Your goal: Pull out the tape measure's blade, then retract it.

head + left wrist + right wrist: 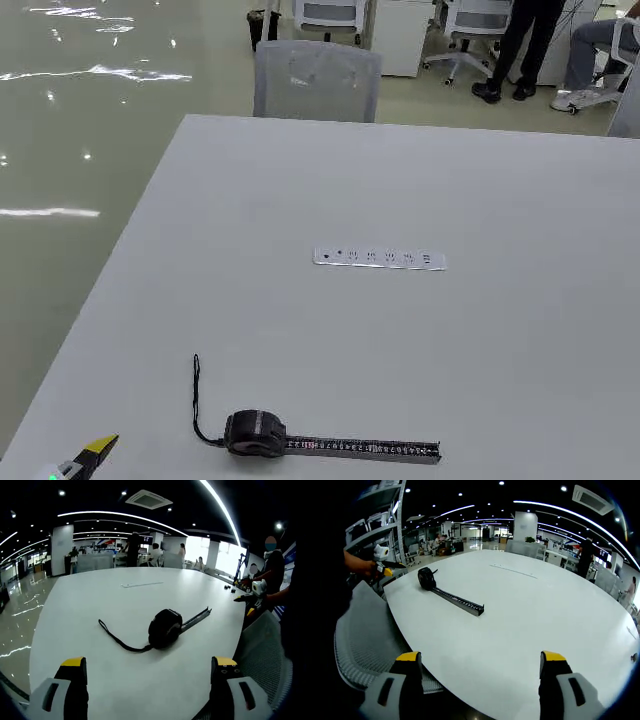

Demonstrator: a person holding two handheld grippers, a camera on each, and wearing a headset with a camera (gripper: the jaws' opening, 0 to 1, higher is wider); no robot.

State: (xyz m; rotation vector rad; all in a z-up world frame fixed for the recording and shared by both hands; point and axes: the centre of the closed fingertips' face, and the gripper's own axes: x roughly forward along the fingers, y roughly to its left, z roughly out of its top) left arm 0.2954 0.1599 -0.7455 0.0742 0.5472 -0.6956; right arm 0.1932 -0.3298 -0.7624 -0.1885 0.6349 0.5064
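Black tape measure (256,434) lying on a broad white table (420,170), close to the near edge and left of centre in the head view. Its blade (365,448) pulled partway out, flat on the tabletop, running right from the case, printed markings facing up. Thin black wrist strap (197,395) leaving the left side of the case and trailing toward the far side, loose on the surface. Case, blade and strap all apart from both grippers.

Jaws of the left gripper (149,662) spread wide, yellow-tipped, holding nothing, aimed at the tape measure from a little short of it. In the left gripper view, case framed between the two jaw tips but farther along the table, touching neither. In the head view, one yellow tip of this same gripper poking in at the bottom left corner, left of the case.

Jaws of the right gripper (480,655) likewise wide apart and empty, held near the table's edge, well apart from the tape measure, looking along the blade from its free tip toward the case. Beyond the case in that view, a hand (367,567) holding the other gripper.

Farther across the table, a white power strip (379,258) lying flat near the middle. Grey mesh chair (316,80) pushed up to the far edge. Past it, glossy floor (90,120), more office chairs, and a person (520,45) in dark clothes standing at far right.
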